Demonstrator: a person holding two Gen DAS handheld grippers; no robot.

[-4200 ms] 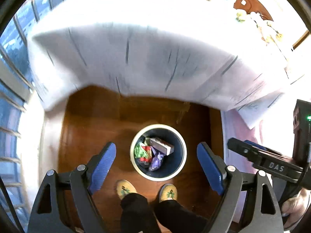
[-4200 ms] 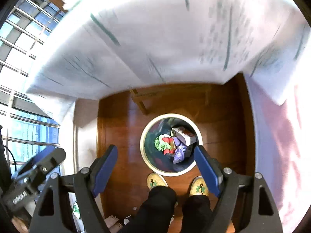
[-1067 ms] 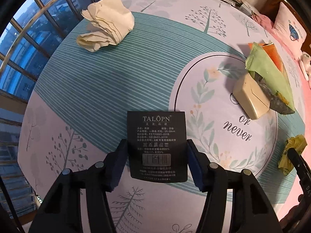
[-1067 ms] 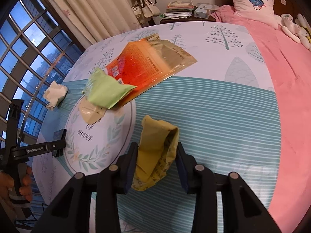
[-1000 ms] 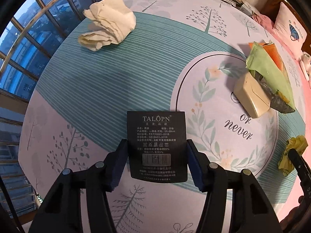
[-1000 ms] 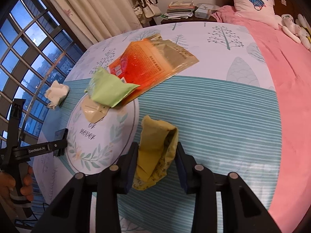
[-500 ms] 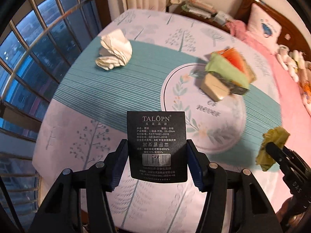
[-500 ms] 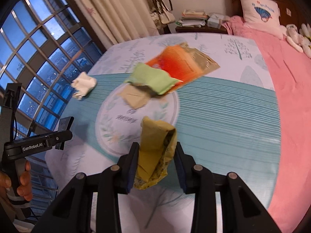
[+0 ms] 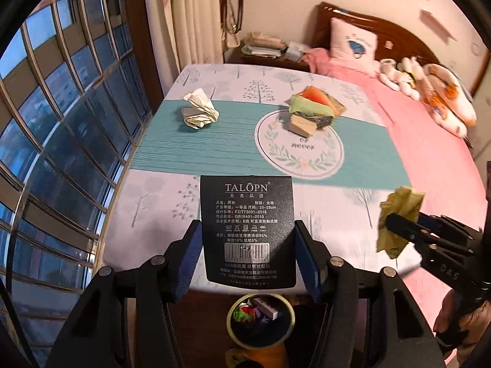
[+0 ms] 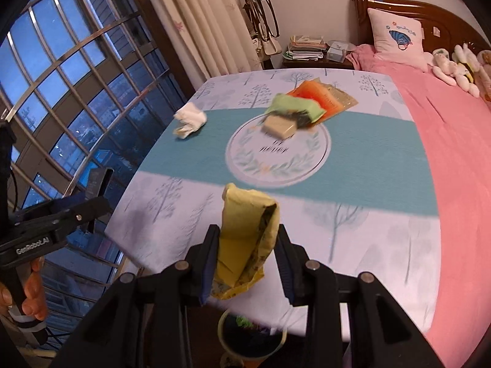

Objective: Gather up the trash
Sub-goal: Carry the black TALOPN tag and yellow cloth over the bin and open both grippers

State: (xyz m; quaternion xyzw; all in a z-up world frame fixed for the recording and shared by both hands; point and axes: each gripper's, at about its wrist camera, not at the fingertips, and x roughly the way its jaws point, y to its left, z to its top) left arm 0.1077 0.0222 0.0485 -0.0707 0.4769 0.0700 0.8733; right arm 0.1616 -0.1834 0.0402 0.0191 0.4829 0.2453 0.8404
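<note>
My left gripper (image 9: 248,257) is shut on a black TALOPN card (image 9: 247,230), held upright above the near edge of the bed. My right gripper (image 10: 248,254) is shut on a crumpled yellow wrapper (image 10: 245,233); the same wrapper (image 9: 399,214) shows at the right of the left wrist view. Below both grippers stands the round trash bin (image 9: 260,319) (image 10: 251,337) on the floor, with wrappers inside. On the patterned bed cover lie a crumpled white paper (image 9: 199,113) (image 10: 189,119) and a pile with a green wrapper (image 9: 310,109) (image 10: 294,105), an orange packet (image 10: 319,95) and a beige box (image 9: 302,124) (image 10: 279,127).
A barred window (image 9: 61,107) runs along the left. Curtains (image 10: 196,21) and a nightstand with stacked papers (image 10: 307,47) stand at the far end. A pink blanket (image 10: 454,153), a pillow (image 9: 353,46) and soft toys (image 9: 429,82) fill the right side. A hand (image 10: 27,294) holds the left gripper's handle.
Both grippers have pulled back and risen from over the bed cover, each keeping its piece of trash. The bed's near edge and the bin below have come into view.
</note>
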